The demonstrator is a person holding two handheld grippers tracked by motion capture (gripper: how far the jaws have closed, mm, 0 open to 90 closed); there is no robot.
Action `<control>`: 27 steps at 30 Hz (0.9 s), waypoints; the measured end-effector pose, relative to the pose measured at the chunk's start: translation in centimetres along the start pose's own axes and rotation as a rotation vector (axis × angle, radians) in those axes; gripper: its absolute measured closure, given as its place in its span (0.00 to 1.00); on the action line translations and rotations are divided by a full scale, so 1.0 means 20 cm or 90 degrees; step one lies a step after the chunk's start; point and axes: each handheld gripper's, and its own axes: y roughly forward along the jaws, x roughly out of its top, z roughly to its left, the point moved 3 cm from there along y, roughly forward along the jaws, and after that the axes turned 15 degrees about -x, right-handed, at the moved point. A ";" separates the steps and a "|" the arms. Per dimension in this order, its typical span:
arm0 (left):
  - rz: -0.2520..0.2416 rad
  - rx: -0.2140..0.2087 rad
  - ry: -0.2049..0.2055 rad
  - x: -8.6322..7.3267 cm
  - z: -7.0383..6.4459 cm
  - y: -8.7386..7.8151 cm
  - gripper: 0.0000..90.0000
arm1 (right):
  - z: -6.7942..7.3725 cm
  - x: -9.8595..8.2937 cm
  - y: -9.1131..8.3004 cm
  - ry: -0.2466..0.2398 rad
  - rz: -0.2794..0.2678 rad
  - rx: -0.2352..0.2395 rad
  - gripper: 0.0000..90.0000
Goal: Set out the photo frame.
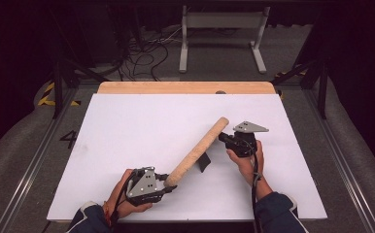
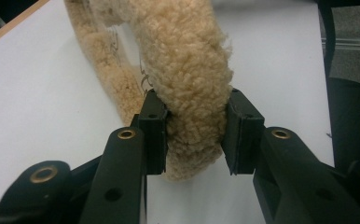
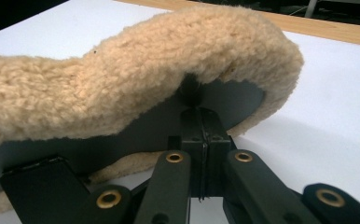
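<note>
1. Left side first: the left gripper (image 1: 168,182) clamps the near end of the fleece cover (image 1: 197,151), pads (image 2: 152,130) sinking into the pile on both flanks. Soft stuff, it squashes rather than resists.
2. Middle: the cover runs diagonally above the white table (image 1: 127,145), held between both hands, sagging little. It looks light and floppy, not slippery; the woolly nap should grip well.
3. Right: the right gripper (image 1: 224,138) pinches the dark backing (image 3: 145,135) under the far end, jaws squeezed together on that thin edge.
4. Best holds, I'd judge: the two ends, or the firmer backing edge, since the fleece alone compresses.
</note>
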 end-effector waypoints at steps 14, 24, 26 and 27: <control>-0.001 -0.045 0.017 0.06 -0.06 0.09 0.71 | 0.06 0.07 0.05 -0.028 0.011 0.016 1.00; -0.010 -0.048 0.018 0.08 -0.05 0.12 0.69 | 0.10 0.08 0.07 -0.047 0.036 0.033 0.99; -0.011 -0.049 0.015 0.09 -0.05 0.13 0.68 | 0.11 0.09 0.07 -0.058 0.046 0.039 0.99; -0.011 -0.049 0.016 0.09 -0.05 0.14 0.68 | 0.12 0.09 0.07 -0.061 0.048 0.038 0.99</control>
